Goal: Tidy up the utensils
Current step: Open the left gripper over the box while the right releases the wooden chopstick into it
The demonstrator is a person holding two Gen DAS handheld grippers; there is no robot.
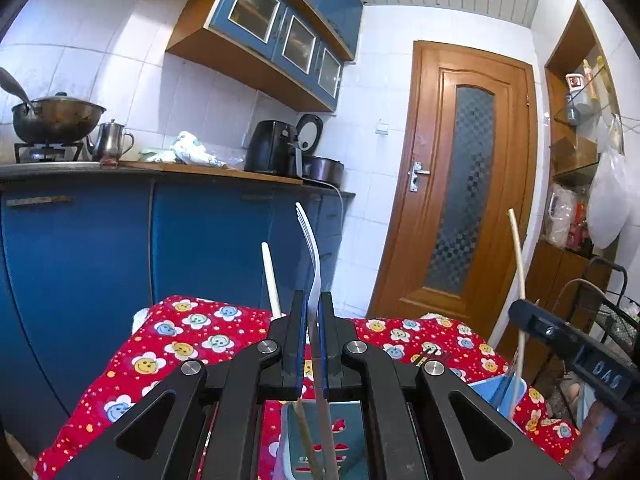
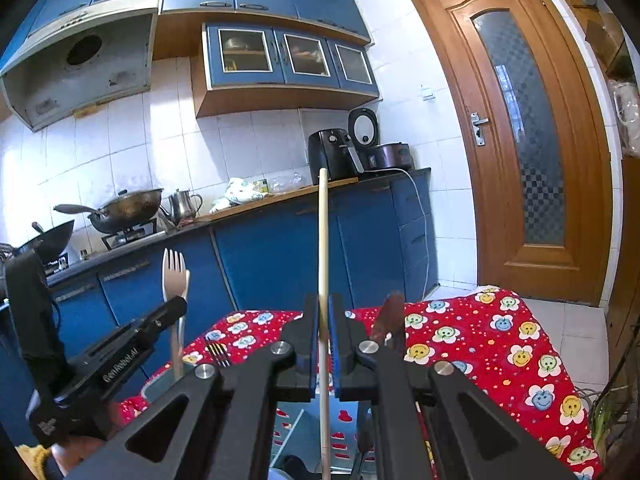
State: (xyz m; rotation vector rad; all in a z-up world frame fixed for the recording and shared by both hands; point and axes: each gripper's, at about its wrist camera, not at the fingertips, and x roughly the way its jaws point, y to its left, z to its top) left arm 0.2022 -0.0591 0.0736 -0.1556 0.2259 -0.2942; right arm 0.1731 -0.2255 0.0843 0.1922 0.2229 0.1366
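My left gripper (image 1: 312,304) is shut on a metal fork (image 1: 308,240), tines up. The fork's handle reaches down into a teal holder (image 1: 352,432), where a pale wooden chopstick (image 1: 271,280) also stands. My right gripper (image 2: 324,308) is shut on another long wooden chopstick (image 2: 323,240), held upright over a holder with red marks (image 2: 344,420). From the left wrist view the right gripper (image 1: 518,310) and its chopstick (image 1: 517,256) are at the right. The right wrist view has the left gripper (image 2: 178,306) and fork (image 2: 174,276) at the left.
A red flowered cloth (image 2: 500,340) covers the table. A dark fork (image 2: 218,352) lies on it, and a brown handle (image 2: 392,316) stands beside my right gripper. Blue cabinets (image 1: 200,248) lie behind, a wooden door (image 1: 460,184) to the right.
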